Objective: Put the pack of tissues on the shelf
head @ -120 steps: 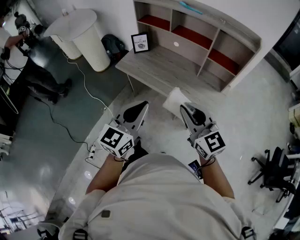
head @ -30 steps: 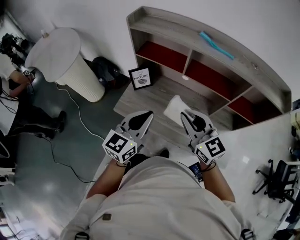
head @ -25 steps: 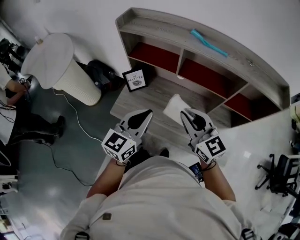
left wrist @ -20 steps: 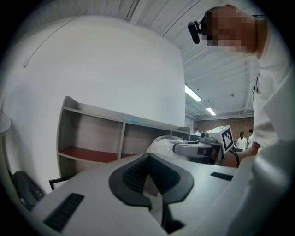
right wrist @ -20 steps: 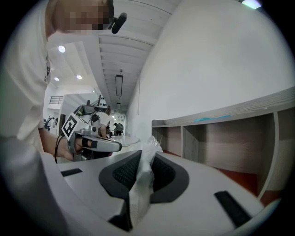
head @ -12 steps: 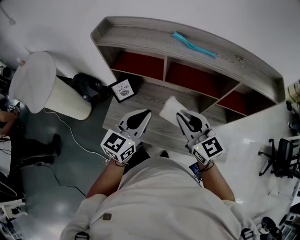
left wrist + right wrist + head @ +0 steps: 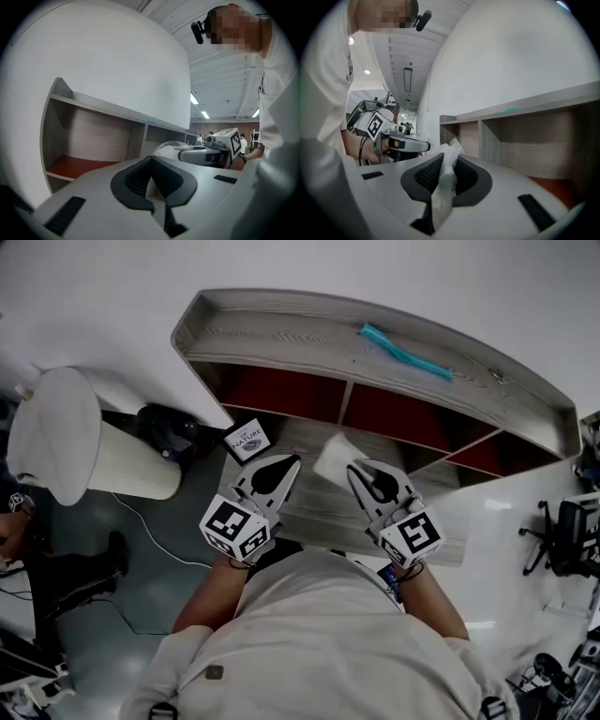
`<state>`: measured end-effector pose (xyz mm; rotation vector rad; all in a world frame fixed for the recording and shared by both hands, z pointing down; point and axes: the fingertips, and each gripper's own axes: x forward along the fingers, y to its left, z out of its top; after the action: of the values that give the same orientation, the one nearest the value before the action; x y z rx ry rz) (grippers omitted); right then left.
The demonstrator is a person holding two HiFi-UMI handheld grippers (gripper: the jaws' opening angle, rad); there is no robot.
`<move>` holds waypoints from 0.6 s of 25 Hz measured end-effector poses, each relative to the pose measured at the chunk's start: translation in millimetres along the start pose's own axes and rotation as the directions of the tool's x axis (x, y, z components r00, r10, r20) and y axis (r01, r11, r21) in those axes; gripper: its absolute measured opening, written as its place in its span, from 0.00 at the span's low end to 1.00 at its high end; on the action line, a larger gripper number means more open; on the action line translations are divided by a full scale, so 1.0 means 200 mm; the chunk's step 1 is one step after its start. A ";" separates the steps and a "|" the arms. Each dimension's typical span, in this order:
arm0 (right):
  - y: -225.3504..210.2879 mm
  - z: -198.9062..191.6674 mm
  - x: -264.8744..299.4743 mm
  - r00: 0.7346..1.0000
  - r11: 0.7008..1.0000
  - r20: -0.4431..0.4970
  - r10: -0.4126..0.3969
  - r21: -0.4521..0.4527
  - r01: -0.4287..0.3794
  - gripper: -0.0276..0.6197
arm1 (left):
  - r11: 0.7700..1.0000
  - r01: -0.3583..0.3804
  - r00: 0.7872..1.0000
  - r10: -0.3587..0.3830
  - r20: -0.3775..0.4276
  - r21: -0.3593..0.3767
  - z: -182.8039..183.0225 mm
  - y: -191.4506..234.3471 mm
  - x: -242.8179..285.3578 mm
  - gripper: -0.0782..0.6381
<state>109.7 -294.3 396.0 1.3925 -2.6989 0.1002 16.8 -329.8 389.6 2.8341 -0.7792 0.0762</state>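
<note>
The pack of tissues (image 7: 332, 456), white in a clear wrapper, is pinched at its near end by my right gripper (image 7: 360, 469), which is shut on it. The right gripper view shows the wrapper (image 7: 442, 174) squeezed between the black pads. My left gripper (image 7: 288, 466) is just left of the pack, shut and holding nothing; its own view shows the pads (image 7: 140, 180) together. Both grippers hover over the desk board (image 7: 309, 507) in front of the grey shelf (image 7: 281, 334), facing its red-floored compartments (image 7: 291, 390). From the left gripper view the pack (image 7: 169, 149) sits at the right.
A turquoise strip (image 7: 404, 351) lies on the shelf's top board. A small framed picture (image 7: 247, 439) stands at the desk's left end. A white round bin (image 7: 56, 432) and a black bag (image 7: 169, 423) are on the floor at the left. An office chair (image 7: 567, 540) is at the right.
Both grippers have moved forward toward the shelf, which now fills more of the head view. The pack stays pinched in the right gripper; the left stays shut.
</note>
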 end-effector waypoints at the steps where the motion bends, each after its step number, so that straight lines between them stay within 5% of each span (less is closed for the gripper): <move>1: 0.00 0.00 0.04 1.000 1.000 -0.001 -0.003 0.000 0.003 0.13 | 1.000 0.005 1.000 -0.005 -0.001 0.001 0.01 0.04 0.00 0.13; 15: -0.01 0.03 0.50 0.995 0.996 -0.035 -0.091 0.002 0.091 0.13 | 0.997 0.074 0.997 -0.074 -0.028 0.007 0.07 0.46 -0.03 0.13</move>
<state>53.0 -376.2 403.1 1.4972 -2.6040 0.1212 -35.9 -407.0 391.0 2.8602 -0.6691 0.1073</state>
